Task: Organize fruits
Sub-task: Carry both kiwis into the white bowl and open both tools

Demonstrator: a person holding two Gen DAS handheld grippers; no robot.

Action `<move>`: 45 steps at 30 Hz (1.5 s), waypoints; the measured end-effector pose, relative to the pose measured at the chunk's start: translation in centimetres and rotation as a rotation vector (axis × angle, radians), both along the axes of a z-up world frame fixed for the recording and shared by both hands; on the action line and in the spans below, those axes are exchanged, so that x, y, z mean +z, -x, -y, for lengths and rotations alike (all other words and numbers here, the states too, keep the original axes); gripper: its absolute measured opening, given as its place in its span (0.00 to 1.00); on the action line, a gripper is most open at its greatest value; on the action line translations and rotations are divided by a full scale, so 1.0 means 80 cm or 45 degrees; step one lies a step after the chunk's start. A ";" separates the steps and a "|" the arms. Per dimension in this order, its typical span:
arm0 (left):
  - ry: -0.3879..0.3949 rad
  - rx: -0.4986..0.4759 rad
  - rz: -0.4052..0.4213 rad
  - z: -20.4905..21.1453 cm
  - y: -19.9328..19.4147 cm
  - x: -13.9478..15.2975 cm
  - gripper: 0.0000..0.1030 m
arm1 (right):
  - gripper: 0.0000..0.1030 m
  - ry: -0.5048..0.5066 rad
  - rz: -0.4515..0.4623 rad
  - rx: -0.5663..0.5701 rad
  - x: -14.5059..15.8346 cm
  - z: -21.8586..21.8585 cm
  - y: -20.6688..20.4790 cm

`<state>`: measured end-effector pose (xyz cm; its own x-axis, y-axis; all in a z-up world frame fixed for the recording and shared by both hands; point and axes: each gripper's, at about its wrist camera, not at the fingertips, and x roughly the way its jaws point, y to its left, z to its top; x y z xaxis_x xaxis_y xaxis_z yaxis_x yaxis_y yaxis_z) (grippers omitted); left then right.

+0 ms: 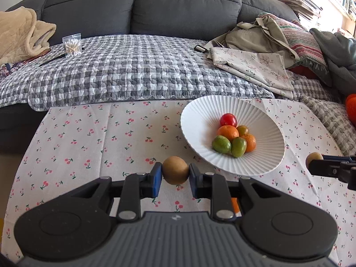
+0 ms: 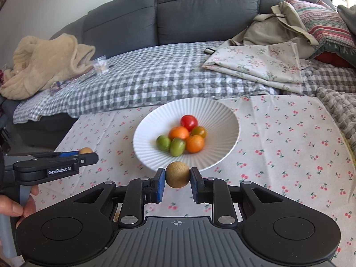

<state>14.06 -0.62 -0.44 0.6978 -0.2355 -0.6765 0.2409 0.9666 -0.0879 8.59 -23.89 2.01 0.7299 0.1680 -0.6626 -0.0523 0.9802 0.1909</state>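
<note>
**Fruits: two brown kiwis in hand, six pieces already plated**

Kiwi one, a fuzzy brown oval fruit (image 1: 175,170), is clamped between the blue pads of my left gripper (image 1: 175,173), lifted over the white cherry-print tablecloth (image 1: 89,138), near and left of the plate.

Kiwi two, a rounder brown-green fruit (image 2: 177,174), is clamped the same way in my right gripper (image 2: 178,176), hanging just at the near rim of the plate.

Plate: white ribbed ceramic dish (image 2: 146,133), centre of the cloth. It holds a red tomato (image 2: 189,122), a brownish tomato (image 2: 198,131), two orange mandarins (image 2: 195,143) and two small green fruits (image 2: 177,146), clustered together in the middle.

Step in hand, as I judge it: carrying both kiwis to the plate.

Next move calls for pushing the right gripper farther in over bare ribbing beside the cluster, lowering, then easing the pads apart gently so the kiwi does not roll or knock the others. The left one follows from its side.
</note>
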 end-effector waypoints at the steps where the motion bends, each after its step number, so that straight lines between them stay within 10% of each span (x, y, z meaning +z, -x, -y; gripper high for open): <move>1: 0.004 -0.003 0.004 0.003 -0.004 0.000 0.23 | 0.22 0.003 0.001 -0.007 0.000 0.003 -0.004; 45: 0.059 -0.104 0.020 0.060 -0.098 -0.044 0.35 | 0.25 0.034 -0.030 0.010 -0.054 0.005 -0.084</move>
